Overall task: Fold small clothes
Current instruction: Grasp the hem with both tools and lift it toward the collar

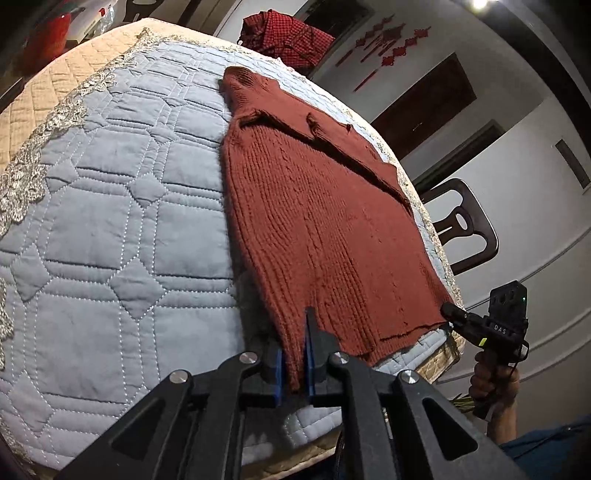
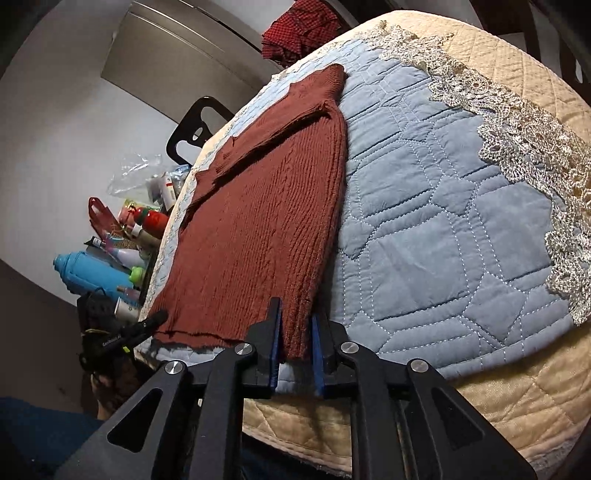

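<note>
1. Gripping the hem: the left tool (image 1: pixel 294 363) was clamped on one near corner of the rust-red sweater (image 1: pixel 317 206), knit bunched between its blue pads.
2. The right tool (image 2: pixel 295 354) was likewise clamped on a hem corner in its own view. In the left wrist view it sat at the sweater's other near corner, at the table's near edge; contact there was too small to confirm.
3. The sweater lay flat on the blue quilted cover (image 1: pixel 110 192) of the table, toward one side edge, with one sleeve folded across the chest.
4. Key relation: its long axis ran straight away from both tools, hem at the near edge, collar (image 1: pixel 240 83) toward the far edge. Neither hand was nearer; both sat on the hem line.
5. Judgement: the coming move was probably to carry the hem forward along that axis toward the collar, keeping both corners level.
6. A red checked garment (image 1: pixel 288 33) lay at the far edge, well apart.
</note>
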Action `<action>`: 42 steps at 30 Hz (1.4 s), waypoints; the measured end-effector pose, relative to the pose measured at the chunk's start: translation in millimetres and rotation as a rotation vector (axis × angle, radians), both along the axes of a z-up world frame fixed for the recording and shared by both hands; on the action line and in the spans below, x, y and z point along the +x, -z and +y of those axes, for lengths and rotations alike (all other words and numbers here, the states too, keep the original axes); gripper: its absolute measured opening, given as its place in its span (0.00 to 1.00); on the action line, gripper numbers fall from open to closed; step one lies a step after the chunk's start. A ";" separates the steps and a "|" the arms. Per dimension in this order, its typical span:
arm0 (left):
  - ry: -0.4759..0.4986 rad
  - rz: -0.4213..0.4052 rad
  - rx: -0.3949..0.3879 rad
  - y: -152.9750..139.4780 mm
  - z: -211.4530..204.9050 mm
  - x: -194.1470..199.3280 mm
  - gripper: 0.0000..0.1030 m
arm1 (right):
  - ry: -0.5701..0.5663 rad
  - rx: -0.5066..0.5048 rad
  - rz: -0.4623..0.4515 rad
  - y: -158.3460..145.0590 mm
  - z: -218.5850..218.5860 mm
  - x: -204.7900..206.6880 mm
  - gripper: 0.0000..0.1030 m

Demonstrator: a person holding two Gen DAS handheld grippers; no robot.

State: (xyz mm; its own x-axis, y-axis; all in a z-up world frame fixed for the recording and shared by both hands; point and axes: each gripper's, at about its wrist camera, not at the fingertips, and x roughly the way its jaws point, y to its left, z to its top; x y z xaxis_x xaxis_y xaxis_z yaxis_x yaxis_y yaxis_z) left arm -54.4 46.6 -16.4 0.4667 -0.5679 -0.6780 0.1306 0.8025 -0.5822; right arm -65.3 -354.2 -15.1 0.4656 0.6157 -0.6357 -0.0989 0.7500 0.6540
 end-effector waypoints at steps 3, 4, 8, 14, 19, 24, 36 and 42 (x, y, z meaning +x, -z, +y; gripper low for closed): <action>0.009 -0.006 -0.005 -0.7 -1.2 -0.9 0.13 | -0.003 -0.007 -0.006 0.1 1.6 0.7 0.14; 0.016 -0.011 -0.002 -1.3 -3.1 -0.2 0.13 | -0.004 -0.015 -0.010 -0.7 2.8 0.9 0.12; 0.037 -0.051 0.007 -10.5 -7.0 -2.3 0.10 | -0.018 -0.004 -0.043 -7.3 4.4 -2.6 0.08; 0.017 -0.149 -0.016 -37.6 -1.9 5.0 0.10 | -0.016 0.029 -0.136 -28.4 2.9 -1.0 0.08; -0.006 -0.239 -0.024 -67.5 -2.9 30.8 0.10 | -0.011 0.051 -0.211 -51.1 5.7 24.9 0.08; -0.060 -0.259 -0.034 -82.7 0.3 74.7 0.10 | 0.001 0.069 -0.259 -70.4 6.5 65.7 0.08; -0.147 -0.093 -0.024 -57.4 9.5 191.2 0.10 | 0.039 0.119 -0.154 -68.0 10.0 197.7 0.08; -0.175 0.027 -0.058 -22.1 12.2 219.5 0.10 | 0.093 0.097 -0.004 -23.7 1.7 234.7 0.08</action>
State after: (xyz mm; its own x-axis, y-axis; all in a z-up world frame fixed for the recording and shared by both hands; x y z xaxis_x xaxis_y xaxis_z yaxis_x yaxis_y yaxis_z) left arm 165.1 58.9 5.7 0.5437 -0.5186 -0.6599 -0.0241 0.7763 -0.6299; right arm 169.4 -352.5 8.6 0.5255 0.6287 -0.5733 -0.0347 0.6891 0.7238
